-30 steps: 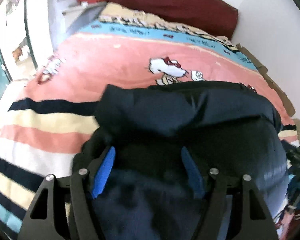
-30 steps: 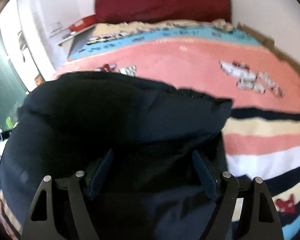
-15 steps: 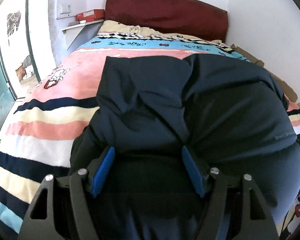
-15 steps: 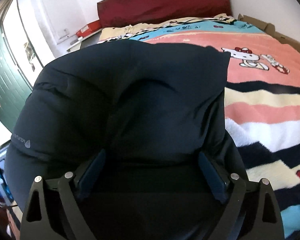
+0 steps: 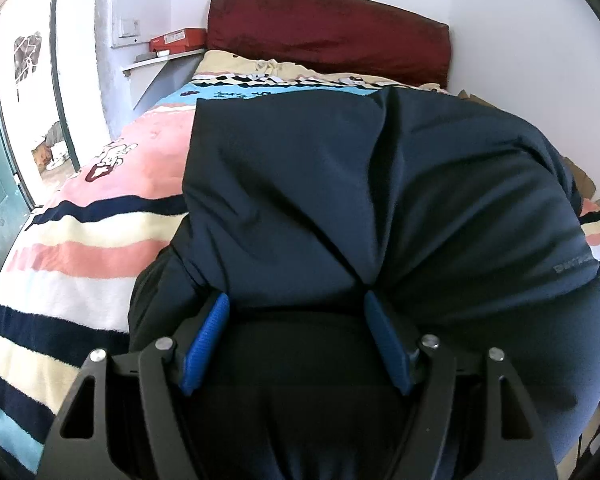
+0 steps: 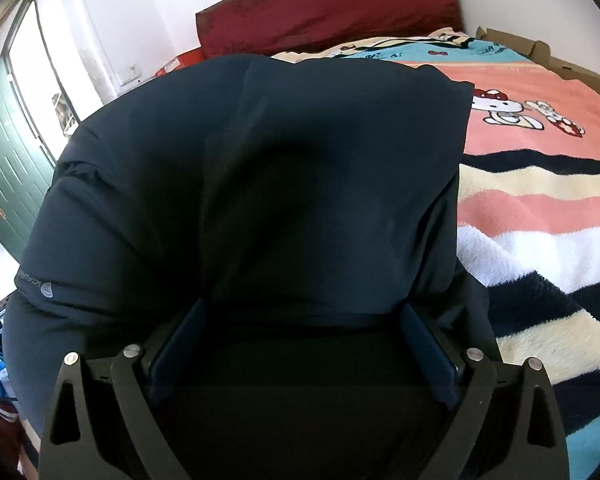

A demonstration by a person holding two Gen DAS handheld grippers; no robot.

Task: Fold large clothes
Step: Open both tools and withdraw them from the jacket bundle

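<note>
Left hand-held gripper [image 5: 296,300] with blue fingers [image 5: 206,338] spread wide, navy jacket [image 5: 380,208] bunched over them, striped blanket [image 5: 72,264] on bed, red headboard [image 5: 328,36] behind

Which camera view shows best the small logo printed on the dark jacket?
The right wrist view: the logo on the dark jacket shows there as a line of text with a small emblem. In the left wrist view only faint grey lettering appears near the right edge, too dim to read.

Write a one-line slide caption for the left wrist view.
Left tongs under a bulging navy jacket above a striped Hello Kitty blanket.
</note>
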